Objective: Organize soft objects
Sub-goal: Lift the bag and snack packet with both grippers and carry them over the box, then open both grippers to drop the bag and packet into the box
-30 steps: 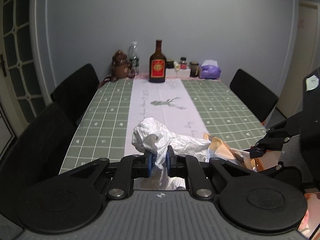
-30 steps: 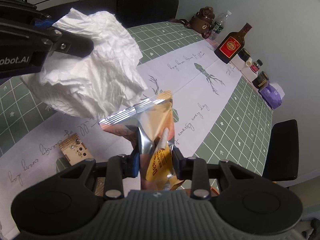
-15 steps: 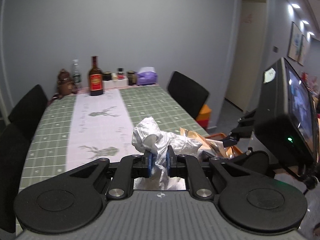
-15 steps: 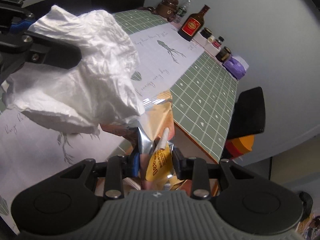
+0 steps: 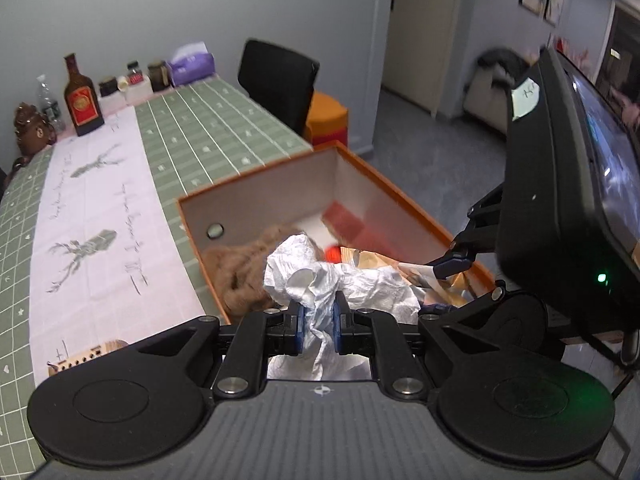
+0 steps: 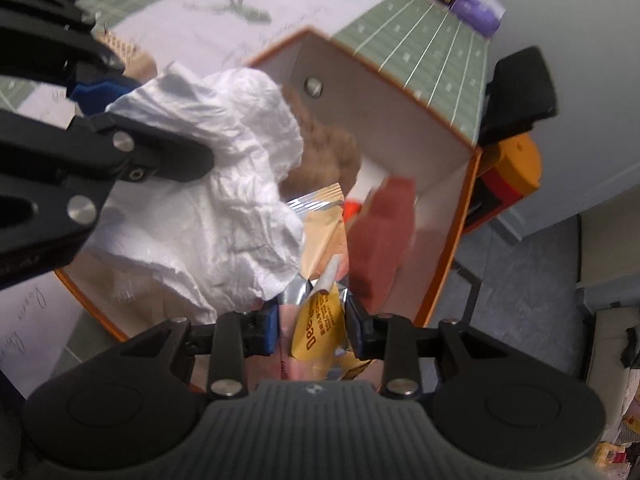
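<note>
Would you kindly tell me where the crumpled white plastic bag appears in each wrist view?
Left wrist: crumpled white plastic bag sits low at centre, pinched in the left claw.
Right wrist: it fills the left-centre, above the foil snack packet.
Shared landmark: the orange-rimmed box beneath it.

white bag (image 5: 320,280) | orange-rimmed box (image 5: 400,192) | green-checked tablecloth (image 5: 208,120)

At the table's far end I see a brown bottle with a red label (image 5: 82,98), small jars (image 5: 157,76) and a purple tissue pack (image 5: 190,66). A black chair (image 5: 278,80) stands beside the green checked tablecloth (image 5: 208,128), an orange stool (image 5: 326,118) just past it
</note>
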{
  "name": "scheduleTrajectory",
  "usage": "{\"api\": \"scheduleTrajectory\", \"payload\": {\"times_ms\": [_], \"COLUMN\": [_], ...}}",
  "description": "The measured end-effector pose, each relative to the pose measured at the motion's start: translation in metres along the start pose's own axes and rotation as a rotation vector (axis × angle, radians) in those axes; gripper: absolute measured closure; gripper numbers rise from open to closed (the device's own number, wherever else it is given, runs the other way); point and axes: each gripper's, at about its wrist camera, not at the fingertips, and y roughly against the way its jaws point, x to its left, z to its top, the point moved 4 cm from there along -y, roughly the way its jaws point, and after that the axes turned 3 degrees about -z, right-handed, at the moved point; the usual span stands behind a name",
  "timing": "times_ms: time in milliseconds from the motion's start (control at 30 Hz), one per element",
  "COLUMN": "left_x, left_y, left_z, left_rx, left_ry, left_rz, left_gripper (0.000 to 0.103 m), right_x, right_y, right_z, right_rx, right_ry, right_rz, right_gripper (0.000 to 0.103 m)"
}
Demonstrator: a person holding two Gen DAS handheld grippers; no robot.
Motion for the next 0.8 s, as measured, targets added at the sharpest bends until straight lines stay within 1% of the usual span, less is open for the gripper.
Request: {"api": "scheduleTrajectory", "payload": {"times_ms": [167,367,500,567,600,667,733,800], "left_x": [-0.007,-0.013,-0.015,-0.015,-0.014,-0.011,-0.007,-0.002], "left_y": [-0.032,-0.058,-0.071,-0.072,-0.071,-0.068,-0.063,-0.058], "left_z": [-0.011,-0.013,-0.013,-0.012,-0.012,-0.009,-0.007,-0.004], "left_rx": [0.082,0.146,0.171,0.163,0.163,0.146,0.132,0.116], "left_ry": [-0.052,-0.127,-0.158,-0.171,-0.178,-0.172,-0.158,-0.136], "left_rz": [0.044,0.101,0.127,0.114,0.115,0.121,0.112,0.093], "left_gripper": [0.088,0.088,0.087,0.086,0.083,0.079,0.077,0.070], "right_x": [0.004,-0.005,-0.004,-0.003,-0.003,-0.001,0.002,0.004], "right_y": [-0.033,-0.051,-0.061,-0.060,-0.059,-0.056,-0.052,-0.046], "right_z": [-0.012,-0.012,-0.016,-0.016,-0.016,-0.016,-0.016,-0.014], "right_rx": [0.052,0.057,0.066,0.068,0.067,0.065,0.060,0.053], "right_ry": [0.008,-0.001,0.014,0.016,0.016,0.027,0.042,0.049], "right_rz": [0.035,0.077,0.075,0.074,0.073,0.065,0.056,0.051], "right_gripper": [0.070,0.070,0.069,0.068,0.067,0.066,0.064,0.061]}}
